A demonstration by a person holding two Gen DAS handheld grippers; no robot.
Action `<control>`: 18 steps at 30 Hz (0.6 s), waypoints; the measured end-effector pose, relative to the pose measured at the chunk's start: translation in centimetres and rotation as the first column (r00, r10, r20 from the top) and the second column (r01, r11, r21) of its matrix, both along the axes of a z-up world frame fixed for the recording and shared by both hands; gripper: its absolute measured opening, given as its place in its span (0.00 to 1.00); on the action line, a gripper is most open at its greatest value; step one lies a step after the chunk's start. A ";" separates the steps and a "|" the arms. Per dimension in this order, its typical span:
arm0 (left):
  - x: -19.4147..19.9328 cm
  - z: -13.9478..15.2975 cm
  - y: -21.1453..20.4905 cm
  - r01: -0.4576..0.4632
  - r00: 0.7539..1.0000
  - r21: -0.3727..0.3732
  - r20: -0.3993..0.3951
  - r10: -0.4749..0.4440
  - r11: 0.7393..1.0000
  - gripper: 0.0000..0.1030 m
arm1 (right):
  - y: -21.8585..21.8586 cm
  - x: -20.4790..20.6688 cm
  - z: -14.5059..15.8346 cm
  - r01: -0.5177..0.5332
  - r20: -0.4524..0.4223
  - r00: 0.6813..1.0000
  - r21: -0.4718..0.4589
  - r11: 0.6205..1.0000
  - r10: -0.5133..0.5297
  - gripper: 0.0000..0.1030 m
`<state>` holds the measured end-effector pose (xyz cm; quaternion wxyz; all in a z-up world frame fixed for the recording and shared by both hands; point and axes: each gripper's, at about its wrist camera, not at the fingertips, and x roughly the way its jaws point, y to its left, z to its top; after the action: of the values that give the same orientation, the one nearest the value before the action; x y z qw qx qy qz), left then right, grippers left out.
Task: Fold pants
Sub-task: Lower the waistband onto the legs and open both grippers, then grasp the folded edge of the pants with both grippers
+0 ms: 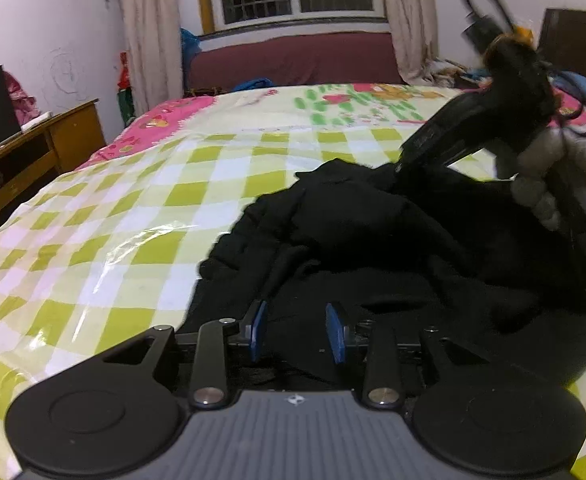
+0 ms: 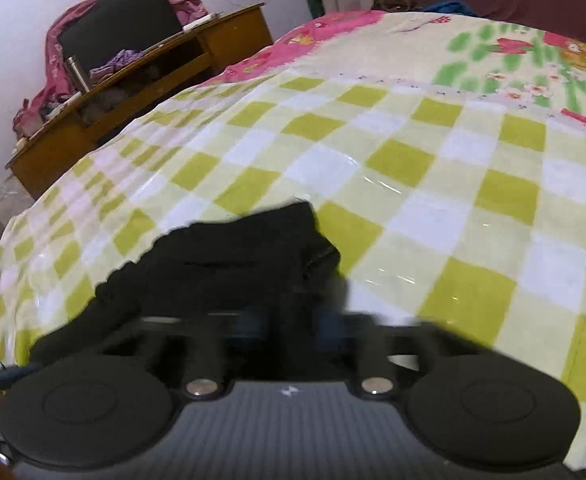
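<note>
Black pants (image 1: pixel 373 232) lie crumpled on a bed with a green-and-white checked cover (image 1: pixel 113 220). My left gripper (image 1: pixel 297 328) hovers over their near edge. Its blue pads (image 1: pixel 259 330) stand apart, and the cloth lies under them, not pinched. From the upper right my right gripper (image 1: pixel 403 162), held by a grey-gloved hand (image 1: pixel 541 184), reaches down to the far edge of the pants. The right wrist view is blurred: the right gripper (image 2: pixel 293 320) has its fingers close together, and a fold of the pants (image 2: pixel 233 256) runs up into them over the checked cover (image 2: pixel 433 160).
A wooden desk (image 1: pixel 33 144) (image 2: pixel 141 92) with a dark screen stands left of the bed. A maroon sofa (image 1: pixel 293 60) and a curtained window are beyond the far end. A dark headboard (image 1: pixel 573 40) and loose clothes are at the right.
</note>
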<state>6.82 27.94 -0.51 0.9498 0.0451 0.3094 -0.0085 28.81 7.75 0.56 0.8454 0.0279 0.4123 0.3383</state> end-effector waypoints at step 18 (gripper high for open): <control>-8.6 -0.6 7.5 -0.262 0.963 0.006 -0.060 0.262 0.965 0.47 | 10.3 -22.1 -1.3 -0.500 0.250 0.801 -0.221 0.838 0.544 0.04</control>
<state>-1.78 35.40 -1.14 0.9329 0.0028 0.3411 0.1153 6.74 18.06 -0.70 0.7719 -0.2000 0.2929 0.5277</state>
